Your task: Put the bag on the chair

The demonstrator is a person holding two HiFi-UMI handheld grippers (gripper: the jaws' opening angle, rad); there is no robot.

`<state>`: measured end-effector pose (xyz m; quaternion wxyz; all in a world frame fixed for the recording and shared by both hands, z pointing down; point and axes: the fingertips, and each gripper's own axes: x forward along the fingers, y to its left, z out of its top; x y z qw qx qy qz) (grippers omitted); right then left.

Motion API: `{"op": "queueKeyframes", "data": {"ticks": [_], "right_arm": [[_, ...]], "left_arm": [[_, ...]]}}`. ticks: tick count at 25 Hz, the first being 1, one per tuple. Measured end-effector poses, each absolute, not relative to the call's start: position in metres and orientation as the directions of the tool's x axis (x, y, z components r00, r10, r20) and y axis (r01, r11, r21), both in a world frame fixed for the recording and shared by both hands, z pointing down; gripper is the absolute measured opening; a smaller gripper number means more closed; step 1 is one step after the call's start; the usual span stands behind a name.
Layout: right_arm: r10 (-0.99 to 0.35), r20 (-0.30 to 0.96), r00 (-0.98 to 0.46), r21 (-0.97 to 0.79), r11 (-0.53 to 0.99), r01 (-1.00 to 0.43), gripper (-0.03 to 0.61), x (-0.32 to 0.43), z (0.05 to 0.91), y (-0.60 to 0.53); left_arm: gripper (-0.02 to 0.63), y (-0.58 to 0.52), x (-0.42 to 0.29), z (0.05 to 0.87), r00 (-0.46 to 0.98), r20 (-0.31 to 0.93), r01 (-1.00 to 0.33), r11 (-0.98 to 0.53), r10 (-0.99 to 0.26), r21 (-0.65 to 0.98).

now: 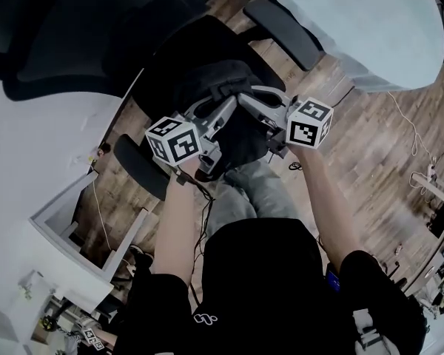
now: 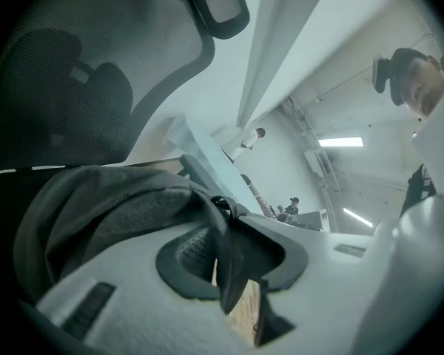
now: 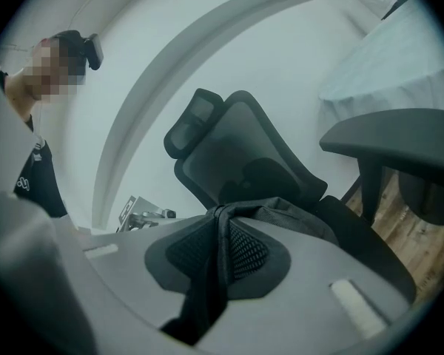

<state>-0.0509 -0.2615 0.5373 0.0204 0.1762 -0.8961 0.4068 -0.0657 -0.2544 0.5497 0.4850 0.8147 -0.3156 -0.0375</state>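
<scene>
A black office chair [image 1: 196,39] stands below me, and the dark bag [image 1: 218,83] lies on its seat. My left gripper [image 1: 226,109] comes in from the near left and my right gripper [image 1: 251,100] from the near right, and they meet over the bag's near edge. In the left gripper view, the left gripper [image 2: 226,213] is shut on a dark strap [image 2: 231,272], with the bag's grey fabric [image 2: 96,205] just beyond. In the right gripper view, the right gripper [image 3: 222,217] pinches another strap [image 3: 211,272] ahead of the bag [image 3: 300,217] and the mesh backrest [image 3: 240,154].
The chair's armrests [image 1: 281,29] [image 1: 140,165] flank the seat. A pale round table [image 1: 370,21] stands at the far right, close to the chair. A white desk [image 1: 37,146] runs along the left. Cables [image 1: 411,135] lie on the wood floor.
</scene>
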Motion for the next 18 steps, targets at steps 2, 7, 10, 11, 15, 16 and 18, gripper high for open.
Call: {"op": "queueKeyframes", "data": {"ticks": [2,7,10,11,15,16,18], "right_arm": [[-0.29,0.203,-0.935,-0.718,0.605,-0.343,0.06,-0.056,0.548,-0.277],[-0.277,0.262,-0.925,-0.7,0.605,-0.379,0.064,-0.061,0.56,-0.289],[-0.271,0.323,-0.907,-0.697,0.58,-0.422,0.066,-0.068,0.585,-0.315],[-0.271,0.349,-0.897,-0.694,0.569,-0.441,0.067,-0.072,0.598,-0.328],[-0.282,0.428,-0.859,-0.676,0.53,-0.511,0.069,-0.086,0.642,-0.369],[-0.284,0.446,-0.849,-0.669,0.524,-0.527,0.069,-0.09,0.65,-0.375],[-0.283,0.486,-0.827,-0.654,0.51,-0.559,0.071,-0.097,0.667,-0.382]], "left_arm": [[0.077,-0.27,-0.072,0.559,0.79,0.259,-0.488,-0.315,-0.556,0.814],[0.077,-0.283,-0.077,0.57,0.775,0.293,-0.517,-0.296,-0.559,0.803],[0.075,-0.309,-0.085,0.595,0.774,0.317,-0.514,-0.253,-0.548,0.82],[0.074,-0.322,-0.089,0.608,0.772,0.326,-0.511,-0.228,-0.545,0.829],[0.067,-0.362,-0.105,0.649,0.746,0.371,-0.52,-0.136,-0.554,0.843],[0.067,-0.368,-0.108,0.657,0.738,0.388,-0.527,-0.113,-0.552,0.842],[0.067,-0.375,-0.116,0.674,0.725,0.425,-0.545,-0.074,-0.542,0.835]]}}
